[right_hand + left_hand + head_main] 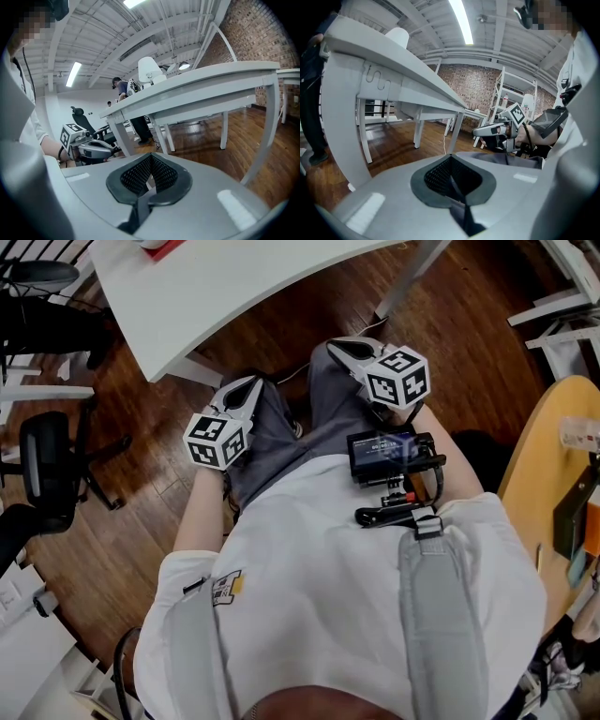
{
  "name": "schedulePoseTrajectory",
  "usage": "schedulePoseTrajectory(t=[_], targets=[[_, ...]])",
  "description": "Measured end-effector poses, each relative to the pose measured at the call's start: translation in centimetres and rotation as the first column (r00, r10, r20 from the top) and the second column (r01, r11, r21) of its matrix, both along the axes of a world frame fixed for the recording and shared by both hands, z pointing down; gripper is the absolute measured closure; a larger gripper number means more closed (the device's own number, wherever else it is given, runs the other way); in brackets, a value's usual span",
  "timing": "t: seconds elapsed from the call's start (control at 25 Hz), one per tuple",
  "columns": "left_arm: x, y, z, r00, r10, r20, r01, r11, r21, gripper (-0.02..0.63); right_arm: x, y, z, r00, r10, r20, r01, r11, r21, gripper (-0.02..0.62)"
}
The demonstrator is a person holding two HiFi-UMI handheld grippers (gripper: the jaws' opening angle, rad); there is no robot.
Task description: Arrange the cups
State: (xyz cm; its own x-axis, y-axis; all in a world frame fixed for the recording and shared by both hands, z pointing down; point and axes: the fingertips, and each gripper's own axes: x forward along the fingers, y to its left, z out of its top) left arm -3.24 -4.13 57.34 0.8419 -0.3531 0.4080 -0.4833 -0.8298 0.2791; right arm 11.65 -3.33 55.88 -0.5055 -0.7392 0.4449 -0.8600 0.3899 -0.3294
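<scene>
Item: one white cup, upright on the desk, above and ahead of both grippers. We hold the left gripper and right gripper low, jaws pressed together, empty. We judge the left nearer.

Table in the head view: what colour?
White table; the head view shows it best.

The floor is dark wood planking with a gloss. The tabletop, upper left in the head view, is smooth matt white. The left tool and right tool are smooth grey plastic with a soft sheen; their pads are black and finely ribbed. The shirt is white cloth. The wall is rough brick.
</scene>
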Motion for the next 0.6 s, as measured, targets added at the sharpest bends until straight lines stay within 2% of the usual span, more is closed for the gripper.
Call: schedulePoseTrajectory(t=[0.6], targets=[[0.24,0.18,0.17,1.0,0.002,0.002,-0.002,1.0,-0.003,0.606,0.09,-0.13,-0.2,1.0,0.002,0.008,-0.003,1.0,0.011,0.595]])
